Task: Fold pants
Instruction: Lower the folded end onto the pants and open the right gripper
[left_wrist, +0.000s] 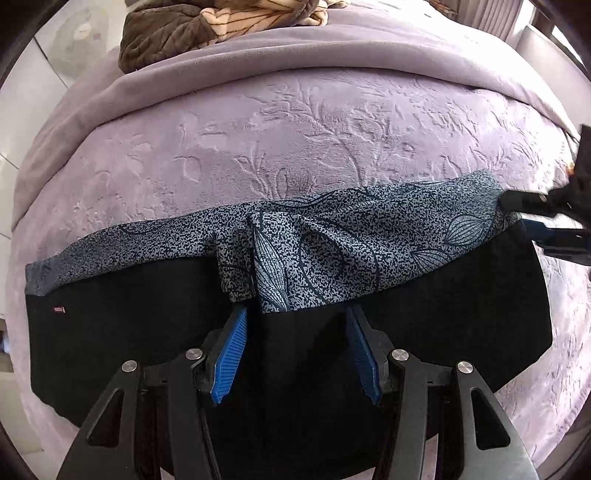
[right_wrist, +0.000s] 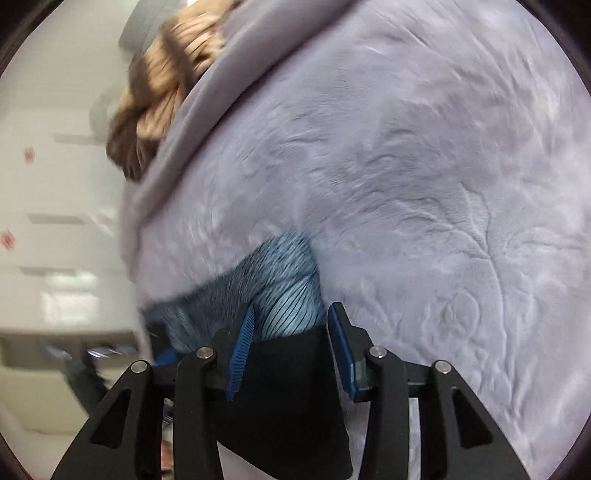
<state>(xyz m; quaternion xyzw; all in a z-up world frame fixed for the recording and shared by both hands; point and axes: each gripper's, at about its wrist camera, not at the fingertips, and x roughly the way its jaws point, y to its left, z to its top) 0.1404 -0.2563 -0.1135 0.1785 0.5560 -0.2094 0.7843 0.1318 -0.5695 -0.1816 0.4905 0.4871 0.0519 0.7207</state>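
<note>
Purple bedding (left_wrist: 295, 122) covered the bed, and the pants (left_wrist: 303, 254), black with a speckled blue part, lay across it. Over them the left gripper (left_wrist: 295, 317) had its fingers spread. At their end the right gripper (right_wrist: 291, 314) was spread too, with black cloth between its fingers

Bed cover: embossed lilac plush blanket (left_wrist: 295, 122), leaf pattern.
Far end: crumpled brown and tan striped throw (left_wrist: 207, 26).
Floor: pale tiles (left_wrist: 22, 110).
Light: bright, daylit.
</note>
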